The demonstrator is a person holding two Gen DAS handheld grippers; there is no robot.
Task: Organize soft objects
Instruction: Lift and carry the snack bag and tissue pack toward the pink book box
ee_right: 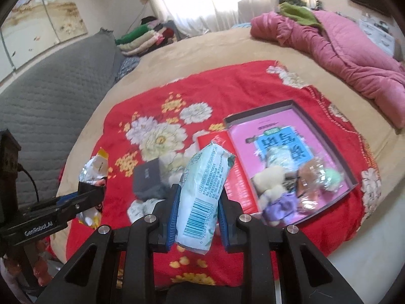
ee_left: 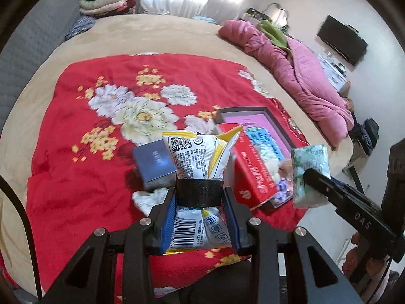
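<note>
L gripper (ee_left: 198, 195) pinches yellow-white snack bag (ee_left: 200, 157) at waist, lifted above red floral blanket (ee_left: 76, 152). R gripper (ee_right: 198, 197) squeezes tissue pack (ee_right: 202, 190) tight. Both held clear, likely for drop into open box (ee_right: 326, 136) w/ plush toys (ee_right: 270, 185).

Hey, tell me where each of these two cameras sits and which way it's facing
Left wrist view: sits on the left gripper, looking down along its fingers at the red floral blanket; its jaws pinch a yellow-white snack bag; the right gripper shows at right.
Right wrist view: sits on the right gripper, clamping a tissue pack, facing the same bed; the left gripper shows at left.
Shared: blanket, open box, pink quilt.
</note>
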